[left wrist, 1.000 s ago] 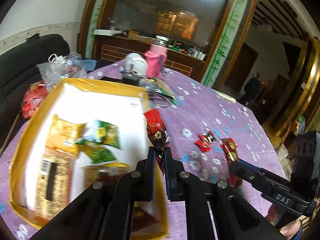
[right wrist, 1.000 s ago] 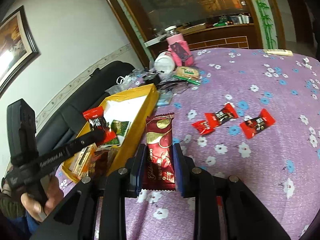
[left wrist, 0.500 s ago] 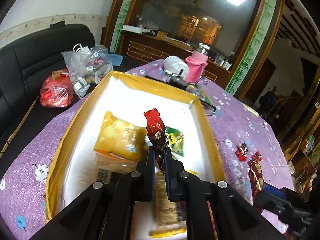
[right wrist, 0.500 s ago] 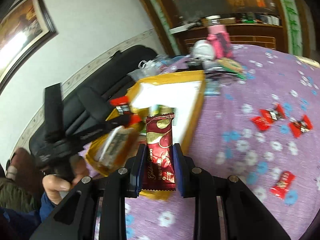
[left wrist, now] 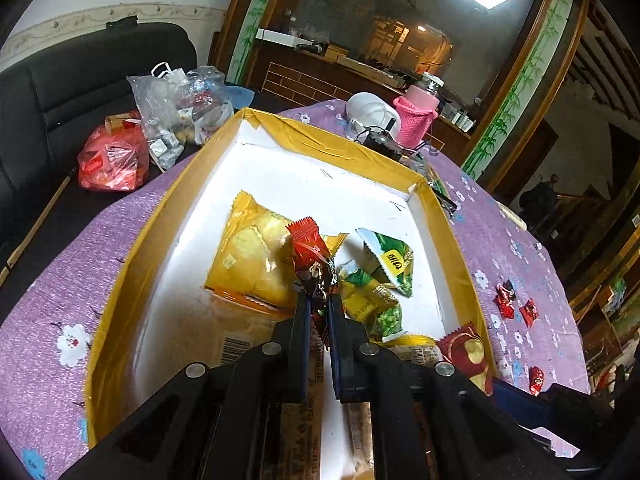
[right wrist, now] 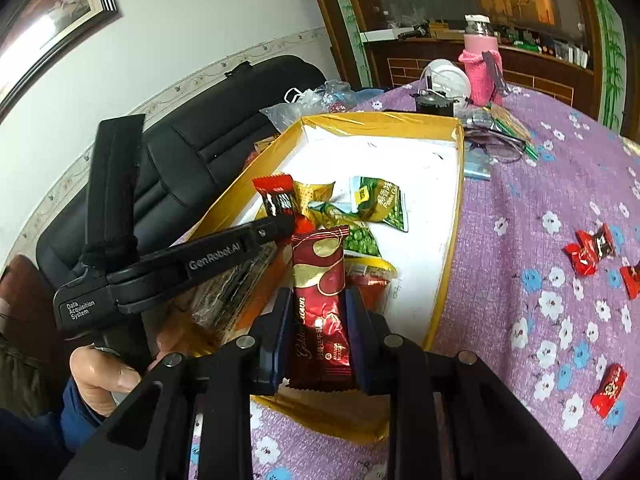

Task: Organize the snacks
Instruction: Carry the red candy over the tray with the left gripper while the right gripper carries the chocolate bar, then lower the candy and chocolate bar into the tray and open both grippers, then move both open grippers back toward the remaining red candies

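Two tools hover over a yellow-rimmed box [left wrist: 160,216] on the purple floral table [right wrist: 540,208]. The left tool [left wrist: 319,312] pinches a small red-and-brown candy [left wrist: 312,264] upright above the yellow and green snack packets [left wrist: 256,256] lying inside. The right tool [right wrist: 318,312] clamps a dark red nougat bar [right wrist: 320,304] over the box's near edge. Several red candies [right wrist: 592,248] lie loose on the table, well apart from both.

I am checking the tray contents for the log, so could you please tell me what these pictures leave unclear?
- Left wrist view: the packets at the near end of the yellow tray are hidden by the left gripper.
- Right wrist view: the barcoded packet is blurred and partly covered by the left gripper's arm.
- Right wrist view: the loose red candies show print too small to read.
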Tool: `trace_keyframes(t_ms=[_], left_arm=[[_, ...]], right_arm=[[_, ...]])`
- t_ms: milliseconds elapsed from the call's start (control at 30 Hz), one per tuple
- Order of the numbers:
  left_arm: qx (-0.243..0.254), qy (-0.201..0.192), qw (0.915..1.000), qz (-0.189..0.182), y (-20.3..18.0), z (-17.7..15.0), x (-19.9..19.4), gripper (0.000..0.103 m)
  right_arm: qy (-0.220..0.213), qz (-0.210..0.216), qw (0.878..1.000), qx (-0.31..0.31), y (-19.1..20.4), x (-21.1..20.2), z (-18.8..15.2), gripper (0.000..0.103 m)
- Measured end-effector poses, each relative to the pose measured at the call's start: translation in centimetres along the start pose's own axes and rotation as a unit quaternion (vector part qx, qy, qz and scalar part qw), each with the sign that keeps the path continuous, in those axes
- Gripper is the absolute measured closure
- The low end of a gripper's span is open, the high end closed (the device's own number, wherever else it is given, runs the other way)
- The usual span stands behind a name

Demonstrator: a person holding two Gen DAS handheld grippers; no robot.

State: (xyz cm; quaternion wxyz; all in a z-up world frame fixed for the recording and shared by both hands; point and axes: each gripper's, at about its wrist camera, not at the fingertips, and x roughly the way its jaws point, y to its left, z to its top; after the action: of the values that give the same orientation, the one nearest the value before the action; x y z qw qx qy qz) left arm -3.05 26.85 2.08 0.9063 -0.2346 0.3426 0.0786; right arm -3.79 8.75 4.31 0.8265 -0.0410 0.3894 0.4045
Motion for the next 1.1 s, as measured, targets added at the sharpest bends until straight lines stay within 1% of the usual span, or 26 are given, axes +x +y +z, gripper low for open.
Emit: trace_keyframes(t_ms=[100, 233, 333, 433, 567, 667, 700, 767, 833, 900, 1000, 1067, 1100], left_arm=[[-0.003, -0.006, 1.0000, -0.003, 0.0, 0.0, -0.1, 0.096], [-0.014, -0.008, 0.9998, -0.013, 0.4, 0.2, -0.1, 0.096], [-0.012, -0.013, 0.9998, -0.011, 0.2, 0.2, -0.2, 0.096], [-0.013, -0.018, 0.9997, -0.012, 0.3, 0.2, -0.4, 0.096], [-0.011, -0.021, 0.9997, -0.010, 0.3, 0.2, -0.5, 0.096], [-0.011, -0.020, 0.9997, -0.009, 0.3, 0.2, -0.5, 0.095], [-0.012, -0.019, 0.9997, -0.006, 0.3, 0.2, -0.5, 0.093], [-0.011, -0.018, 0.9998, -0.003, 0.1, 0.2, -0.5, 0.085], [-0.011, -0.020, 0.9997, -0.001, 0.0, 0.1, -0.7, 0.067], [-0.008, -0.027, 0.9996, 0.002, -0.2, 0.1, -1.1, 0.058], [-0.004, -0.030, 0.9995, 0.005, -0.5, 0.1, -1.6, 0.055], [-0.005, -0.027, 0.9996, 0.005, -0.6, 0.1, -1.9, 0.052], [-0.006, -0.027, 0.9996, 0.006, -0.7, 0.0, -2.1, 0.048]], right_arm=[[-0.005, -0.009, 1.000, -0.002, 0.0, 0.4, 0.0, 0.077], [-0.009, -0.040, 0.999, -0.018, 0.2, 1.0, -0.3, 0.077], [-0.010, -0.045, 0.999, -0.025, 0.2, 1.0, -0.4, 0.077], [-0.015, -0.036, 0.999, -0.027, 0.4, 0.4, -0.3, 0.077], [-0.026, -0.034, 0.999, -0.030, 0.7, -0.6, -0.2, 0.064], [-0.033, -0.030, 0.999, -0.032, 1.0, -1.6, -0.1, 0.059], [-0.036, -0.031, 0.998, -0.032, 1.0, -2.0, -0.1, 0.058], [-0.039, -0.030, 0.998, -0.032, 1.1, -2.6, -0.2, 0.058], [-0.045, -0.030, 0.998, -0.031, 1.2, -3.4, -0.4, 0.058], [-0.050, -0.029, 0.998, -0.029, 1.0, -4.1, -0.5, 0.057], [-0.060, -0.024, 0.998, -0.020, 0.7, -5.2, -0.6, 0.055], [-0.065, -0.020, 0.998, -0.015, 0.4, -5.9, -0.7, 0.055], [-0.068, -0.020, 0.997, -0.014, 0.3, -6.3, -0.8, 0.055]])
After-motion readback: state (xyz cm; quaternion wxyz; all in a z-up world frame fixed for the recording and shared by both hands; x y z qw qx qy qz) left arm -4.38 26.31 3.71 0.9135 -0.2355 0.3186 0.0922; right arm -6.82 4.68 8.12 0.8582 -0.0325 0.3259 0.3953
